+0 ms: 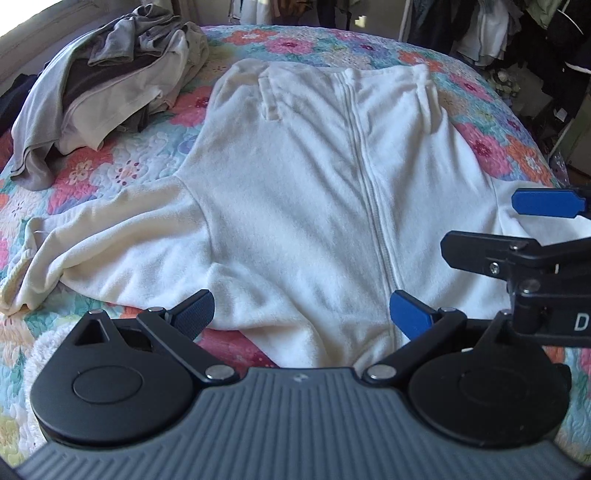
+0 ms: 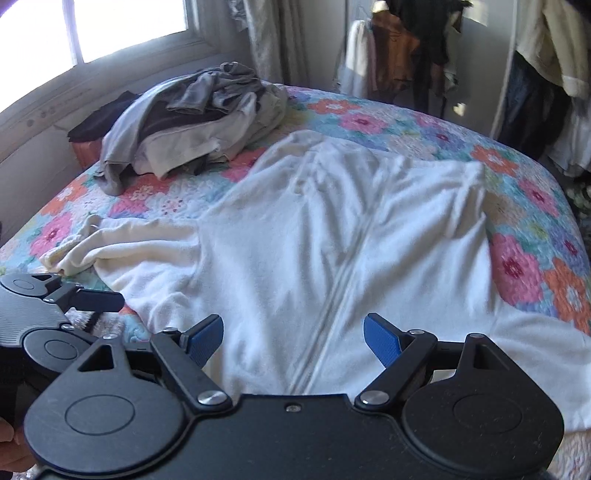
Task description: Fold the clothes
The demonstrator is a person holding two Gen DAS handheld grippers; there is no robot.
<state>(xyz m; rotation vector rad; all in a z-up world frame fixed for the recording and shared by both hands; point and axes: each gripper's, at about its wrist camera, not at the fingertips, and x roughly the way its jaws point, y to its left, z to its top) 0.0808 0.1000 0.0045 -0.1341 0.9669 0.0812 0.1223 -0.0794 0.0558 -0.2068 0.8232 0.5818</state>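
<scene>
A white fleece zip jacket lies spread flat, front up, on a floral quilt. Its zipper runs away from me and one sleeve stretches left. My left gripper is open just above the jacket's near edge, holding nothing. My right gripper reaches in from the right over the jacket's right side, also open. In the right wrist view the right gripper hovers open over the jacket near the zipper, with a left gripper finger at the left edge.
A heap of grey and beige clothes sits at the bed's far left corner. Hanging clothes fill the right background, and a window is behind the bed. A hand shows at the lower left.
</scene>
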